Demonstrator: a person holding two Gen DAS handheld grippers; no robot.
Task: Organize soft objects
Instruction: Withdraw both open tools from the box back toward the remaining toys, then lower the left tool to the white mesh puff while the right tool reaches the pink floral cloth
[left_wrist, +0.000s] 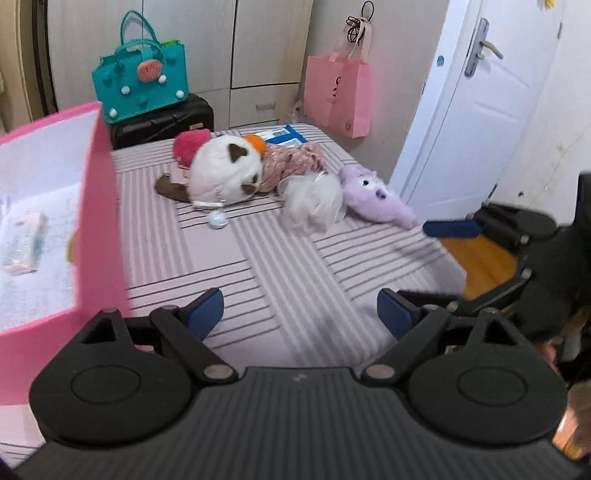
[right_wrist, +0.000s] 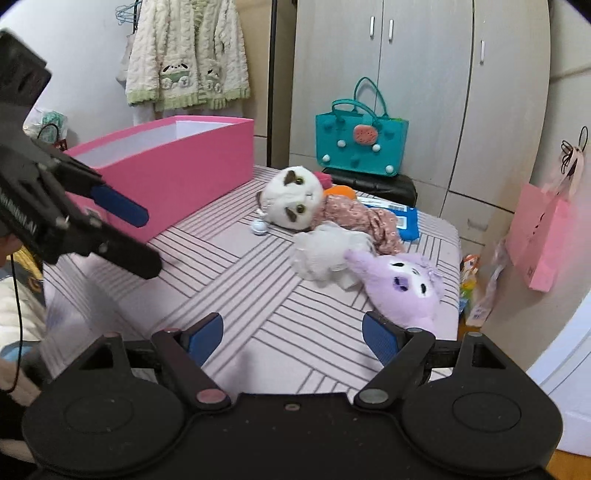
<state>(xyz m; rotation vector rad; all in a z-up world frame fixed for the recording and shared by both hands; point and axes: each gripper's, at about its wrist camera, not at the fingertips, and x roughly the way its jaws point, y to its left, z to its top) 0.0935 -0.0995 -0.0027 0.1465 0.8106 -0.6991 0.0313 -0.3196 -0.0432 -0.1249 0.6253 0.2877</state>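
Soft toys lie on the striped bed (left_wrist: 280, 280): a white cat plush (left_wrist: 225, 171) in a pink floral dress (left_wrist: 295, 162), a white fluffy toy (left_wrist: 314, 203), a purple plush (left_wrist: 376, 199), a pink ball (left_wrist: 190, 146) and an orange ball (left_wrist: 256, 144). In the right wrist view the cat (right_wrist: 295, 201), fluffy toy (right_wrist: 328, 251) and purple plush (right_wrist: 406, 284) lie ahead. The pink box (left_wrist: 99, 229) stands at the left, with a small item inside. My left gripper (left_wrist: 301, 314) is open and empty over the bed. My right gripper (right_wrist: 293, 338) is open and empty, near the purple plush.
A teal bag (left_wrist: 142, 77) sits on a black suitcase (left_wrist: 166, 122) behind the bed. A pink paper bag (left_wrist: 338, 94) hangs on the wardrobe. A white door (left_wrist: 480, 110) is to the right. A blue packet (right_wrist: 406, 221) lies on the bed's far side.
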